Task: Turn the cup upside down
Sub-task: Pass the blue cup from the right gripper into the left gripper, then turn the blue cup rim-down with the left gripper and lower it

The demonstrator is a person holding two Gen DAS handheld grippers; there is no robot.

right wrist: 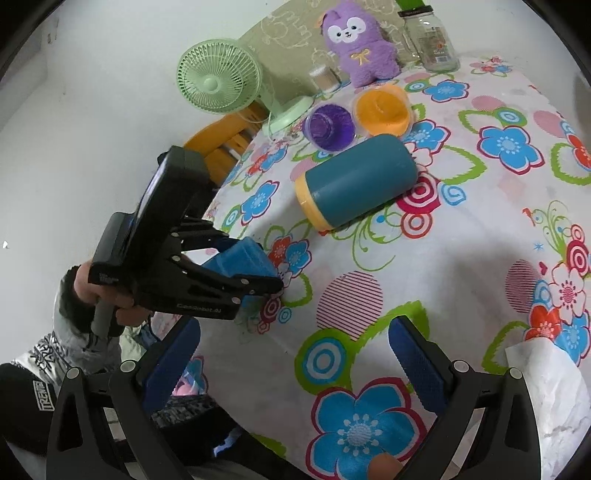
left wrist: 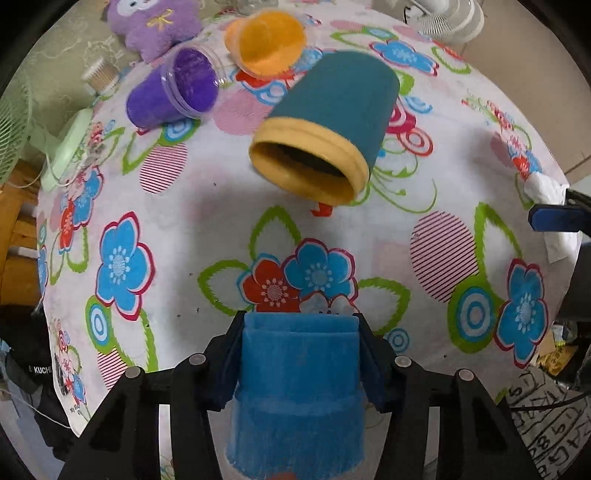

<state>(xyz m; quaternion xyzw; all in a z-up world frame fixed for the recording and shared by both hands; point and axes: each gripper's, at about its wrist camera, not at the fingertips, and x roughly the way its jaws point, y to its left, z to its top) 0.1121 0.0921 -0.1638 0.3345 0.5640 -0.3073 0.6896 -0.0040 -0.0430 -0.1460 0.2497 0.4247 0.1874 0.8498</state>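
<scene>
Left gripper (left wrist: 300, 321) fingers clamped blue cup (left wrist: 299, 387) near worktop (right wrist: 424, 258) edge; a slip would drop it. Right gripper (right wrist: 295, 354) fingers open, empty.

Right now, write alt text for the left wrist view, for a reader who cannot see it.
The left gripper is shut on a fuzzy blue cup above a flower-print tablecloth. Farther off, a teal cup with a yellow rim lies on its side; behind it are a purple cup, an orange cup and a purple plush toy.
</scene>
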